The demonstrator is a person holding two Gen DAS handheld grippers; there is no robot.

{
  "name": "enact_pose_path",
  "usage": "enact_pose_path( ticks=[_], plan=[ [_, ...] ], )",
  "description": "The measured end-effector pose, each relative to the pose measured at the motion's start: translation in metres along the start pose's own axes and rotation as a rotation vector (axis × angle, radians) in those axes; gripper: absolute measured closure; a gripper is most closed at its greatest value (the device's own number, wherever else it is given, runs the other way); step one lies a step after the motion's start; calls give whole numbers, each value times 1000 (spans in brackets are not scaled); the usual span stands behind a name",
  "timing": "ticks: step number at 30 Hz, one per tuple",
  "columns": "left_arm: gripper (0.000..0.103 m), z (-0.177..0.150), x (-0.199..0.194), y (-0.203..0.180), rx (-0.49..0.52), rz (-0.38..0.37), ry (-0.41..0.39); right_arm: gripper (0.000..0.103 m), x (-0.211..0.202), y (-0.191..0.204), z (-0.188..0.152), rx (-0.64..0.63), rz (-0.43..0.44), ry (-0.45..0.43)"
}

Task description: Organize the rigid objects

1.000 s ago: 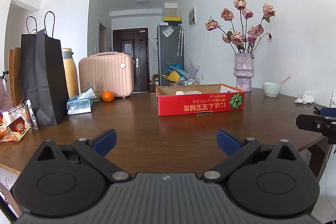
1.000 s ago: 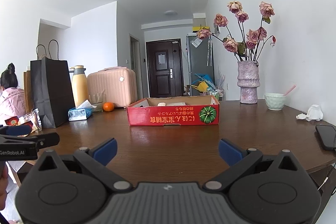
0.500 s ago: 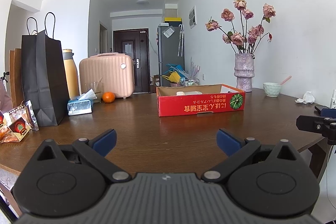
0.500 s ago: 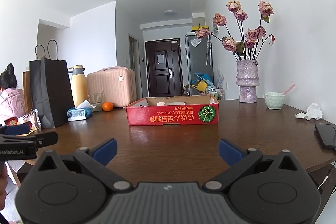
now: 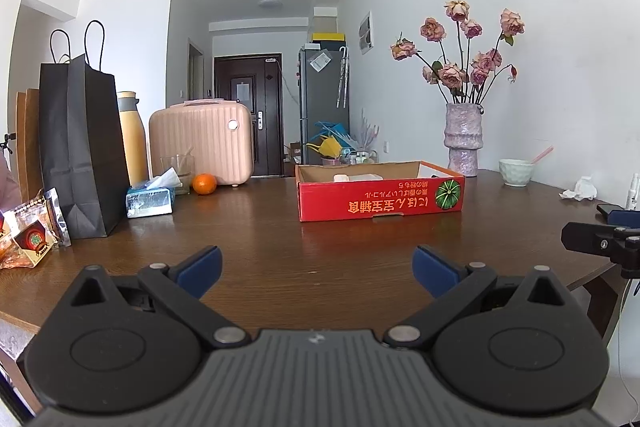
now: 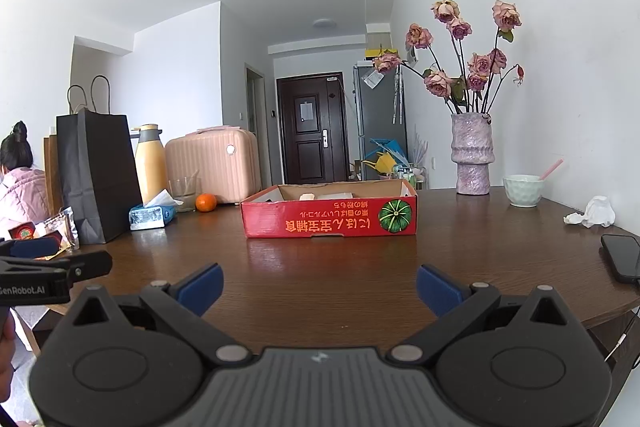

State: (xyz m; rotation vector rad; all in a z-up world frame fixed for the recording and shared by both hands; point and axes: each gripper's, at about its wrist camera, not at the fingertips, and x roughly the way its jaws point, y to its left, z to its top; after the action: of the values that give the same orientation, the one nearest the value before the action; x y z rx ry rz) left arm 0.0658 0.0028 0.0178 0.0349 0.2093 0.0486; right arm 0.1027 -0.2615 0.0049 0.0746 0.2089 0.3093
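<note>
A red cardboard tray box [image 5: 380,201] [image 6: 330,221] sits mid-table with pale objects inside, mostly hidden by its wall. My left gripper [image 5: 316,271] is open and empty above the near table edge, well short of the box. My right gripper [image 6: 318,285] is open and empty too, level with it on the right. Each gripper's tip shows at the edge of the other's view: the right gripper in the left wrist view [image 5: 600,241], the left gripper in the right wrist view [image 6: 52,275].
On the brown table [image 5: 260,239]: black paper bag [image 5: 80,147], yellow flask [image 5: 132,139], pink case [image 5: 202,143], orange [image 5: 204,183], tissue pack [image 5: 150,199], snack packets [image 5: 32,235], vase of roses [image 5: 463,139], bowl [image 5: 516,171], crumpled tissue [image 6: 596,213], phone [image 6: 622,257]. A seated person [image 6: 20,183] at left.
Both views have barely shifted; the grippers stay open and nothing on the table has moved.
</note>
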Motion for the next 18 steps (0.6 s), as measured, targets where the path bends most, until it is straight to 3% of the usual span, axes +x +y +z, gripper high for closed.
enact_pose_path(
  ticks=[18],
  plan=[
    [0,-1,-2,-1,8,1,-11,0,-2,4,-3,-14,-12,-10]
  ],
)
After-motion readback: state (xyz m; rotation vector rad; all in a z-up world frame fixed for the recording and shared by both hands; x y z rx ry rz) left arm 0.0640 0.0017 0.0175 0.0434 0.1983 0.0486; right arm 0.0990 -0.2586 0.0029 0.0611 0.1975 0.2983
